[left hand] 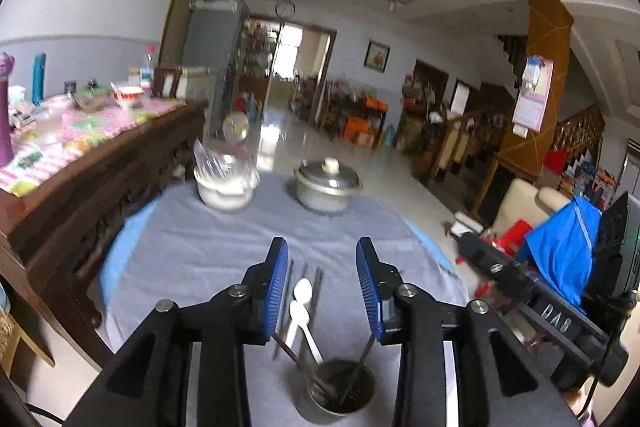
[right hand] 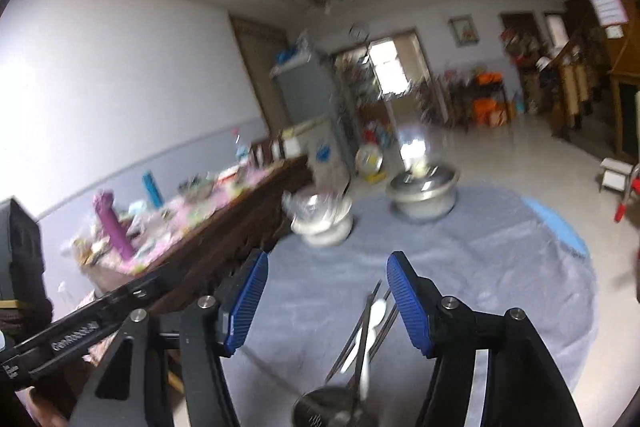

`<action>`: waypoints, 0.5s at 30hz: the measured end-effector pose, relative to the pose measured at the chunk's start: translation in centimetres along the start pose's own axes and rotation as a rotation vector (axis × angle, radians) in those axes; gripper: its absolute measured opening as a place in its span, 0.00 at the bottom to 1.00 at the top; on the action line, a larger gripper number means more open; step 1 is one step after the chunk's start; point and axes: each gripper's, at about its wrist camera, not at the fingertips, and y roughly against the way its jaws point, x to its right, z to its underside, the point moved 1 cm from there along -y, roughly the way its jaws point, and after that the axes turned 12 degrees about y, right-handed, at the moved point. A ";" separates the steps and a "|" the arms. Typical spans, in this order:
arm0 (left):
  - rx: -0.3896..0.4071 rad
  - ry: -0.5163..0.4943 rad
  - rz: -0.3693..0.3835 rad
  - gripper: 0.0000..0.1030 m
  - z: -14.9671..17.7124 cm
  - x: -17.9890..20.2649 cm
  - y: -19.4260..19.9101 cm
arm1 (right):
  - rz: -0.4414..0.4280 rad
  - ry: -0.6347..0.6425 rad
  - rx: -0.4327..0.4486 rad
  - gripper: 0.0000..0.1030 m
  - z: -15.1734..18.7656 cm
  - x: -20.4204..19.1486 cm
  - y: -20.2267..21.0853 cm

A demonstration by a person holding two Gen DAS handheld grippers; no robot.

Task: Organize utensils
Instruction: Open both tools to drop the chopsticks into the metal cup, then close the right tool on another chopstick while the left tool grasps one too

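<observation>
On the left, the left hand-held gripper (left hand: 322,283) hovers with its blue pads apart, nothing pressed between them. Just below it, a metal holder cup (left hand: 340,393) stands on the grey cloth (left hand: 200,247) of the round counter (left hand: 120,247), with chopsticks (left hand: 318,291) and two white spoons (left hand: 303,291) leaning out. To the right, the right hand-held gripper (right hand: 326,301) is open too, the same utensils rising beside its right pad.
</observation>
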 end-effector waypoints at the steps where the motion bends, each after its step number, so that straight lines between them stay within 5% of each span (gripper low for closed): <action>1: 0.015 0.007 -0.004 0.38 -0.3 -0.4 0.3 | 0.021 -0.002 0.005 0.64 -0.2 0.3 0.0; 15: 0.001 0.139 -0.150 0.39 -1.9 -8.1 -3.8 | 0.139 -0.213 -0.217 0.48 4.2 8.9 -6.2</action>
